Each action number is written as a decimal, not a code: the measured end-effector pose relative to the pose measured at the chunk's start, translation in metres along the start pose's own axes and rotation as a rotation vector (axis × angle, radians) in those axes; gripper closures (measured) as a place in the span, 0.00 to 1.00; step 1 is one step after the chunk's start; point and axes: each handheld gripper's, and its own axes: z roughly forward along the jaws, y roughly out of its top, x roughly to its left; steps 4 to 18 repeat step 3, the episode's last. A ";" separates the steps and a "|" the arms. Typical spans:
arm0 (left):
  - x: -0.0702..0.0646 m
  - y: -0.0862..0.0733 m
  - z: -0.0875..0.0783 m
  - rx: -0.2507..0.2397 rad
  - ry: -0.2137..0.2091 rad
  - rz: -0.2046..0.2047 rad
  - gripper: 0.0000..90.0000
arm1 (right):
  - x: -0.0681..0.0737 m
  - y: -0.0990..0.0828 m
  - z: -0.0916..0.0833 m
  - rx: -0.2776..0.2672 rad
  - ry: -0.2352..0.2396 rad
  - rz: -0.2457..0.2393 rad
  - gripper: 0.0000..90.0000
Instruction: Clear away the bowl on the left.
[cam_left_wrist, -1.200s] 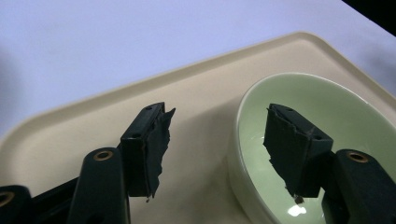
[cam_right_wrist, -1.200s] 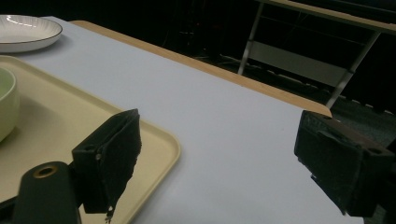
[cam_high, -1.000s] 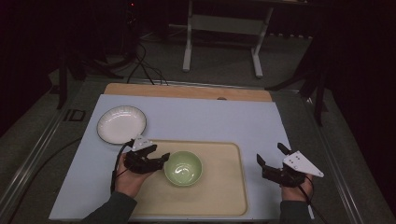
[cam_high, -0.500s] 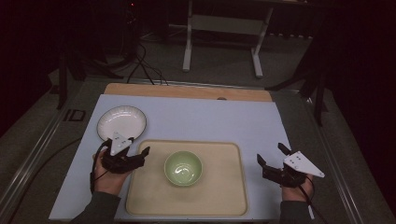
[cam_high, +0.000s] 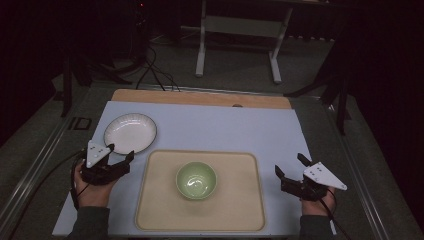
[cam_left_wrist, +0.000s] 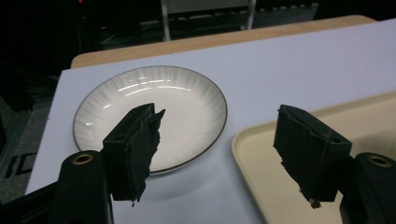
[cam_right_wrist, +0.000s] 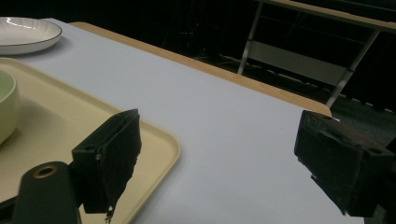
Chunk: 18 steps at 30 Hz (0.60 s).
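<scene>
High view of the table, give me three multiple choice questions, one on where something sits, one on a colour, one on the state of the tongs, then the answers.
1. Where is the bowl?
A. on the tray
B. on the plate
C. on the floor

2. What colour is the bowl?
A. red
B. pale green
C. black

3. How do the left tongs stand?
A. shut on the plate
B. shut on the bowl
C. open, holding nothing

Answers:
1. A, the bowl sits mid-tray, while the plate lies apart on the mat.
2. B, its inside shows pale green in the high view.
3. C, the left gripper view shows its jaws wide apart, nothing between them.
</scene>
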 end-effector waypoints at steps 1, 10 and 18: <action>0.002 -0.001 -0.001 -0.005 0.002 -0.003 0.35 | 0.000 0.000 0.000 0.001 0.000 0.001 0.16; 0.005 -0.002 -0.002 -0.011 0.013 -0.014 0.34 | 0.000 0.000 0.000 0.004 -0.004 0.002 0.16; 0.005 -0.002 -0.002 -0.011 0.013 -0.014 0.34 | 0.000 0.000 0.000 0.004 -0.004 0.002 0.16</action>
